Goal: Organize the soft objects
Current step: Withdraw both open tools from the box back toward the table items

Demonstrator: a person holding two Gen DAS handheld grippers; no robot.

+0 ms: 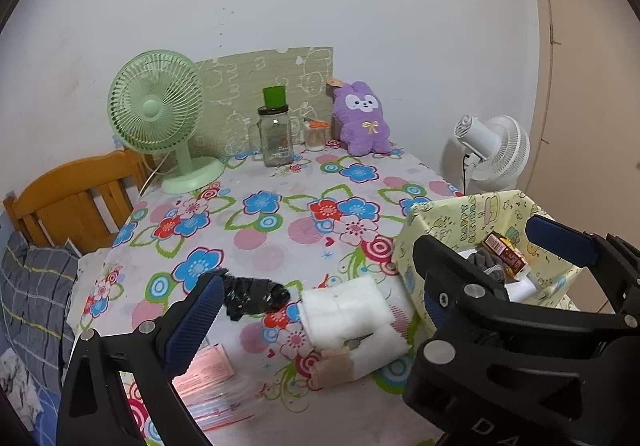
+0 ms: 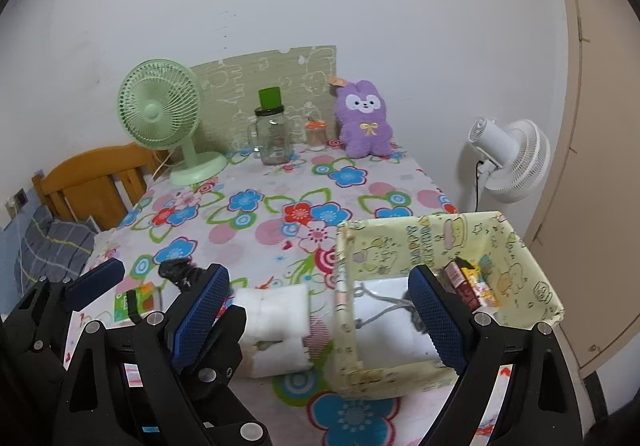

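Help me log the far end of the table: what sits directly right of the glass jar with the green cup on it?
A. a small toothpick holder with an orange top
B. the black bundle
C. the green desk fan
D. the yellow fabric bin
A: the small toothpick holder stands between the glass jar and the purple plush toy.

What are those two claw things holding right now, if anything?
Nothing. The left gripper and the right gripper both stand open and empty, above the white towel and the yellow box.
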